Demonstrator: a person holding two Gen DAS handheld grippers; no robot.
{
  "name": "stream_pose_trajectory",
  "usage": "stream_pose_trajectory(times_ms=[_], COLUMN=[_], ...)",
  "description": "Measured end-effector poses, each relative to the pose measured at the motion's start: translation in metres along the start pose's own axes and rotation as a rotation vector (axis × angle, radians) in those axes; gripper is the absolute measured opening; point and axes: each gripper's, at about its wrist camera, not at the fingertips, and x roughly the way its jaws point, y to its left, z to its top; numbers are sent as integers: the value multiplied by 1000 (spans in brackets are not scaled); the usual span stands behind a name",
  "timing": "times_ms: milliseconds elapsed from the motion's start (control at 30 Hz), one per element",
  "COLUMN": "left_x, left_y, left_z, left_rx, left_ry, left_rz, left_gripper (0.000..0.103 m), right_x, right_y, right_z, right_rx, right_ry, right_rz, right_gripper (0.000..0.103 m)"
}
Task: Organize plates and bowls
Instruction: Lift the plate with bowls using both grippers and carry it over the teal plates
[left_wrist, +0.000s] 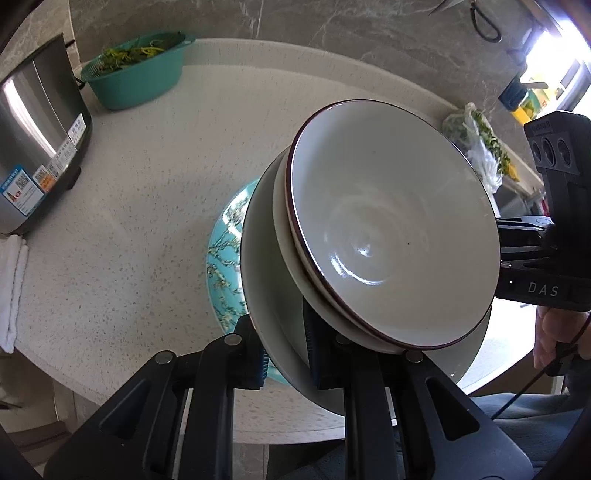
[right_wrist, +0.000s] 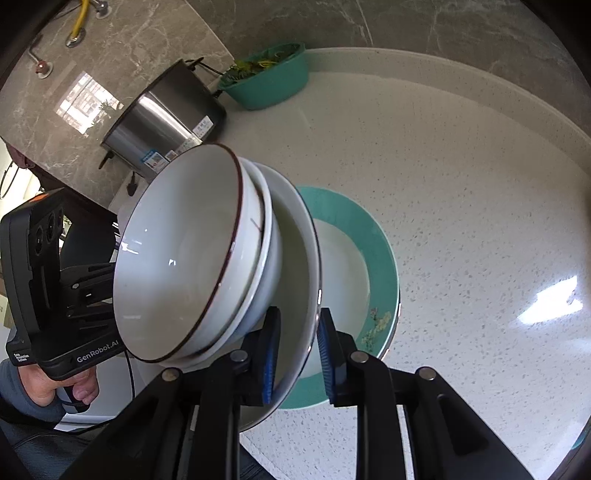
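White nested bowls (left_wrist: 391, 229), three deep, lifted at a tilt over the speckled table (left_wrist: 122, 221). Outermost bowl (right_wrist: 295, 288) pinched at its rim from opposite sides: left gripper (left_wrist: 286, 354) with jaws pressed on the wall, right gripper (right_wrist: 297, 347) likewise, blue pads (right_wrist: 269, 354) against the porcelain. Underneath, flat on the table, a teal-rimmed plate (right_wrist: 384, 266) with a blossom pattern. Farther back, a steel cooker (left_wrist: 33, 140) and a teal basin (left_wrist: 136, 70) of greens, well apart from the stack.
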Motion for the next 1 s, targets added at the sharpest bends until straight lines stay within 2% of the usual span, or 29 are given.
stream_pose_trajectory(times_ms=[600,1000], left_x=[50,60], left_y=[21,19], left_z=[8,7], left_rx=[72,87], left_ry=[26,21], left_rz=[-5,4], left_gripper=[14,14], right_x=[34,41], right_y=[-16,-21], right_z=[-8,-14], right_rx=[75,100], right_ry=[8,-5], right_rz=[-43,-39], right_gripper=[23,23])
